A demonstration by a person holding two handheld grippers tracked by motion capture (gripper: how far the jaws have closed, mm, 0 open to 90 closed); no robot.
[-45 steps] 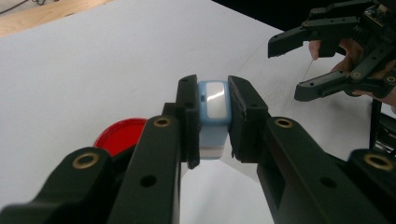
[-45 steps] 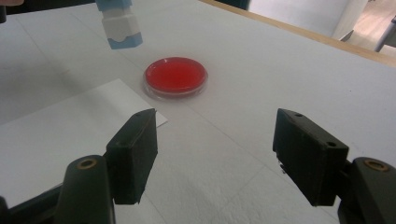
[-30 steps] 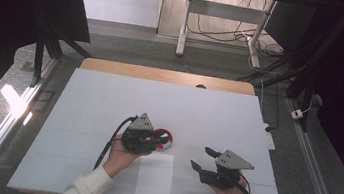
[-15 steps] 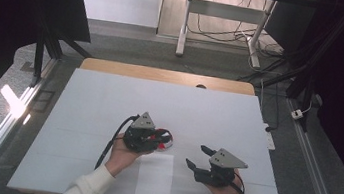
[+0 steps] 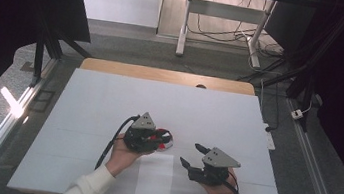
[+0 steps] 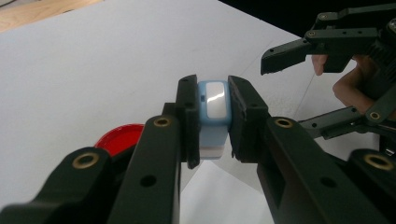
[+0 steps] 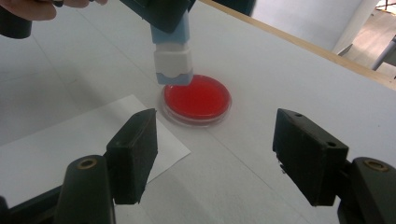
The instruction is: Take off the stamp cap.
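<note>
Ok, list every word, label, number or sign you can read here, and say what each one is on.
None can be read.
Blue stamp in the left gripper: a glossy pale panel on its side, no lettering visible.
Red dish: no marking.
Paper sheet: blank.
Right gripper: no lettering visible.

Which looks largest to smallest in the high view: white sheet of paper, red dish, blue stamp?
1. White sheet of paper, plainly the largest.
2. Red dish, partly hidden by the left gripper.
3. Blue stamp: mostly hidden in that gripper's jaws there, so this ranking is unsure.
</note>
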